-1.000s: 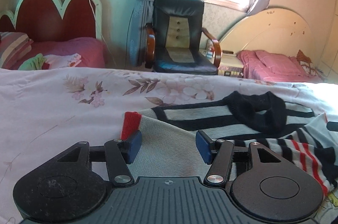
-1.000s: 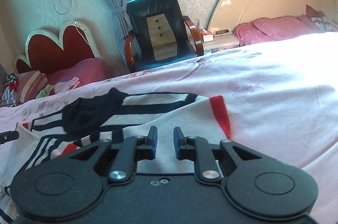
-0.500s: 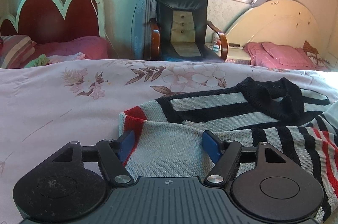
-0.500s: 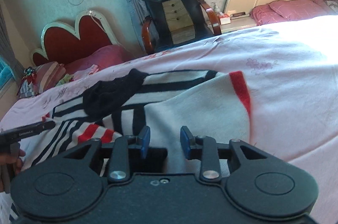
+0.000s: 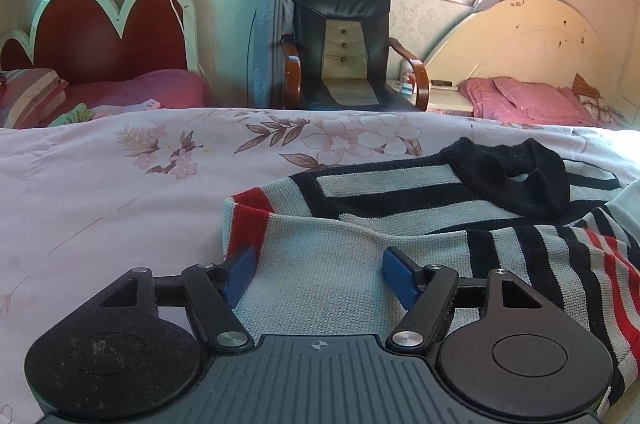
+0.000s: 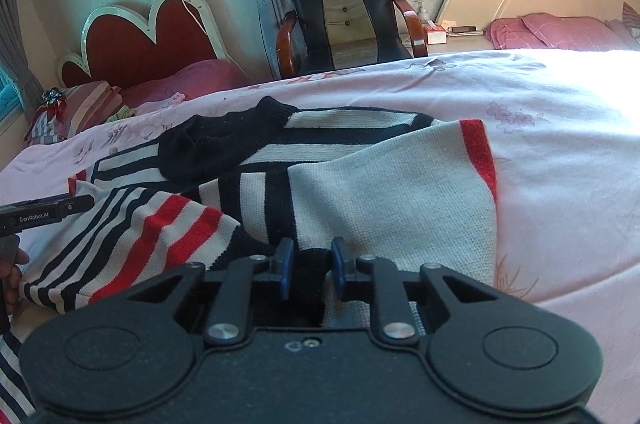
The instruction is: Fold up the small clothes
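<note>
Bedroom: pink floral bedspread (image 5: 120, 192) in front, red scalloped headboard (image 5: 100, 36) left, black armchair (image 5: 344, 44) centre, cream headboard (image 5: 520, 40) right. Striped sweater (image 5: 360, 264) lies on spread, both sleeves folded across body, black collar (image 5: 512, 180) up. Left gripper (image 5: 318, 274) wide open over grey sleeve, gripping nothing. Right gripper (image 6: 310, 266) partly open, dark knit between blue pads (contact cannot be made out). Sweater hem cut off at frame edge.
</note>
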A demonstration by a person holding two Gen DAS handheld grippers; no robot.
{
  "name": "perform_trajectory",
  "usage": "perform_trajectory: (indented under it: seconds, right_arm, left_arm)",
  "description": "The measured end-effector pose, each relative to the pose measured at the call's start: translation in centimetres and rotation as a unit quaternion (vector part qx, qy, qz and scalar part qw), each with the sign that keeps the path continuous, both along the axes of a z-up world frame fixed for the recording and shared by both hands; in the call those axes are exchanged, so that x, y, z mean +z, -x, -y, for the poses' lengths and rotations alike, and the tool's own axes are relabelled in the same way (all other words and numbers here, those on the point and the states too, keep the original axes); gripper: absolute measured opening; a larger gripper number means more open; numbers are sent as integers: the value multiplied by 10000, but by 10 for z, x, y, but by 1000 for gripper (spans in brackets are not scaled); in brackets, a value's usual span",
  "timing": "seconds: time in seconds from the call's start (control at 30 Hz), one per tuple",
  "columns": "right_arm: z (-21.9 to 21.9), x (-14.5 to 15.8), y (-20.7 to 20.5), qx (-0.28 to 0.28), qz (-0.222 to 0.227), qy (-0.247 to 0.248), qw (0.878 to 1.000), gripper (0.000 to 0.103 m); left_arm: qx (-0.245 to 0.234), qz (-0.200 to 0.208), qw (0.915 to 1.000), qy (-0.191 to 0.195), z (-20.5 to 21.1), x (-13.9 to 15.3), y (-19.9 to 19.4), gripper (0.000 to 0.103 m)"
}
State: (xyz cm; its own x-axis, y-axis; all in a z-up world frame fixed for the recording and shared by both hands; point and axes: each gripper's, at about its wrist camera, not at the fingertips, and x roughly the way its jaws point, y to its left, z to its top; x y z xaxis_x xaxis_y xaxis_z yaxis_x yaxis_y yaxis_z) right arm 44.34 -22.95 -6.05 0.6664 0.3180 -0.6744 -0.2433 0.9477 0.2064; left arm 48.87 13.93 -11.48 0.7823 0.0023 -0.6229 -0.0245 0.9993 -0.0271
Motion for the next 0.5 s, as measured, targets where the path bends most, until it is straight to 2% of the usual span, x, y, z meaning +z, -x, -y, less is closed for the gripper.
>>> perform_trajectory:
  seconds: [0.17, 0.4, 0.47, 0.5]
  right_arm:
    - [-3, -3, 2, -16, 144, 271, 9995, 8]
    - [-3, -4, -1, -119, 67, 304, 9994, 7]
    - [-3, 0, -2, -128, 1, 323, 9994, 10]
    - [-2, 4, 0, -133, -4, 328, 9994, 17]
  left_arm:
    - [-40, -2, 10000, 53, -3, -1, -1, 70]
    - [35, 65, 9999, -86, 1, 5, 6, 71]
    - [37, 211, 9997, -64, 7, 15, 18, 71]
    - [-4, 324, 9995, 0, 12, 20, 26, 71]
